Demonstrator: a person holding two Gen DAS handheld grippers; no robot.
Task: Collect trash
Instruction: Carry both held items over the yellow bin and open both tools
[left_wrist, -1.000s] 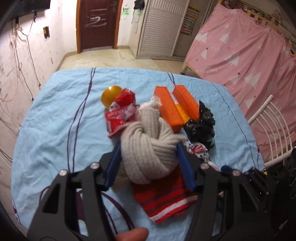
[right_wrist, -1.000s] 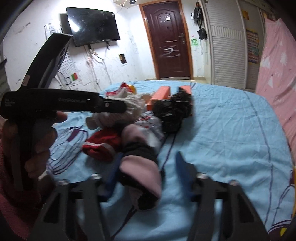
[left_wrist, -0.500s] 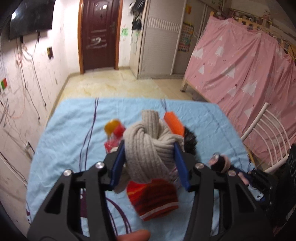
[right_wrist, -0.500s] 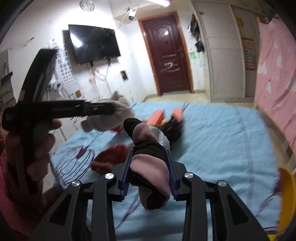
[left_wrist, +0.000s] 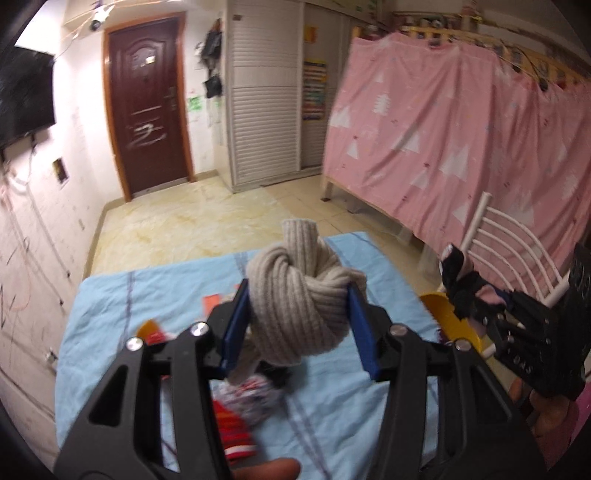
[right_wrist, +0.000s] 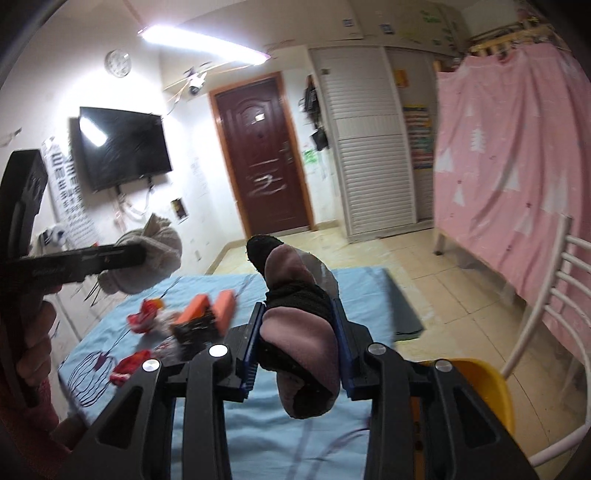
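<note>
The left gripper (left_wrist: 297, 326) clamps a knotted beige scarf (left_wrist: 299, 295); the right gripper (right_wrist: 297, 347) clamps a rolled pink-and-black sock (right_wrist: 299, 332). Both hang above the blue bed (right_wrist: 236, 428). The yellow bin (right_wrist: 484, 384) lies low on the right, nearer the right gripper.

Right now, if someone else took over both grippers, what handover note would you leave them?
Left gripper: shut on the knotted beige knit bundle, held in the air above the blue-sheeted table.
Right gripper: shut on the pink-and-black sock bundle, also in the air.
Yellow bin: beside the table's right edge, near the white chair.
Done: two bundles picked up.
Left: drop both, probably in the bin, then collect the red wrappers, orange blocks, black bag and red striped cloth.
</note>
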